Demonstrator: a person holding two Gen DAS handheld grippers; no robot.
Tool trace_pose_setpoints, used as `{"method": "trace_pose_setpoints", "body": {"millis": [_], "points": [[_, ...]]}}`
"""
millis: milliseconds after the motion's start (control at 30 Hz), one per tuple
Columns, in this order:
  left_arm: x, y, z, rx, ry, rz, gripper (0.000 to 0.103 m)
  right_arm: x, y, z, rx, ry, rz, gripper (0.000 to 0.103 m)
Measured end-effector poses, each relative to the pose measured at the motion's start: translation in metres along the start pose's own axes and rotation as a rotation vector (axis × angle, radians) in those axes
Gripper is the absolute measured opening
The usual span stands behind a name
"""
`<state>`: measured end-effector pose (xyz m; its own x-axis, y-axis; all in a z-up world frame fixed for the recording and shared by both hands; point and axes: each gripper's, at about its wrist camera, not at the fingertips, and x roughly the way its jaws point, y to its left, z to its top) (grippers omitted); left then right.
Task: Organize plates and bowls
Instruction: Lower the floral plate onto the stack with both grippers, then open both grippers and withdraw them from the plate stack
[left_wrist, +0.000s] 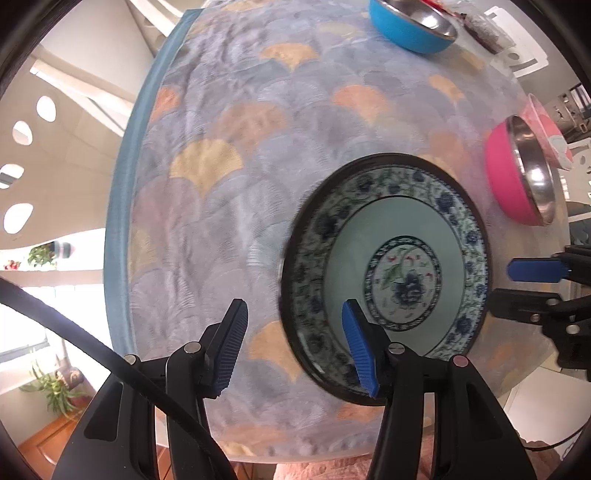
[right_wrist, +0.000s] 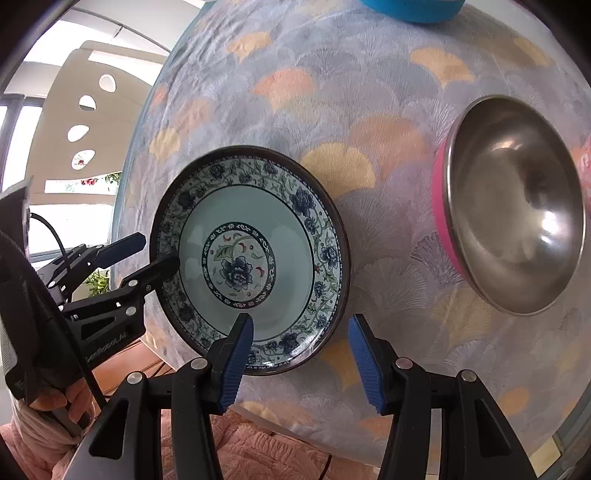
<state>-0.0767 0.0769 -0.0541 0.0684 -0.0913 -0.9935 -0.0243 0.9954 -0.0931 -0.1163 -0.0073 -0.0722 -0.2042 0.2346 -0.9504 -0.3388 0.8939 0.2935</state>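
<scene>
**Left wrist and right wrist views: one patterned plate, two bowls, two grippers on a covered bench**

Left wrist view
- Bench (left_wrist: 258, 155): covered with a blue-grey cloth printed with fan-shaped leaves in orange and yellow.
- Plate (left_wrist: 402, 243): round, dark rim, blue-and-white floral band, pale centre with a flower medallion. Lies flat on the cloth near the bench's near edge.
- Left gripper (left_wrist: 293, 328): black frame, blue ribbed fingers (left_wrist: 229, 354), standing apart. One finger is over the bare cloth outside the plate's rim, the other over the plate's inner well; the rim runs between them. Neither pad visibly presses on it.
- Right gripper (left_wrist: 521, 280): enters from the right edge, at the plate's opposite rim; fingers apart.
- Pink bowl (left_wrist: 513, 177): steel-lined, beyond the plate toward the right.
- Blue bowl (left_wrist: 406, 26): steel-lined, at the far end of the bench, well apart from the plate.

Right wrist view
- Plate (right_wrist: 255, 221): flat on the cloth, left of centre.
- Right gripper (right_wrist: 301, 328): fingers apart, straddling the plate's near rim, one over the floral band, the other over cloth. No clamping visible.
- Left gripper (right_wrist: 155, 251): reaches in from the left at the plate's rim, fingers apart.
- Pink bowl (right_wrist: 517, 229): upright, to the right of the plate, apart from it.
- Blue bowl (right_wrist: 413, 11): partly visible at the top edge.
- Person's hand (right_wrist: 74, 402): lower left, on the left gripper's handle.
</scene>
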Motion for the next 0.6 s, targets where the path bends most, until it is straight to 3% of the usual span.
{"method": "trace_pose_setpoints", "body": {"millis": [200,367,600], "points": [[-0.011,0.024,0.004,-0.038,-0.011,-0.009,0.051,-0.016,-0.001,-0.004,0.003,-0.04,0.013,0.052],[-0.031,0.033,0.022,-0.038,-0.042,-0.017,0.051,-0.053,-0.013,-0.01,0.035,-0.125,0.039,0.052],[-0.065,-0.002,0.052,0.011,-0.08,-0.032,0.054,-0.116,-0.054,-0.022,0.094,-0.263,0.007,0.052]]}}
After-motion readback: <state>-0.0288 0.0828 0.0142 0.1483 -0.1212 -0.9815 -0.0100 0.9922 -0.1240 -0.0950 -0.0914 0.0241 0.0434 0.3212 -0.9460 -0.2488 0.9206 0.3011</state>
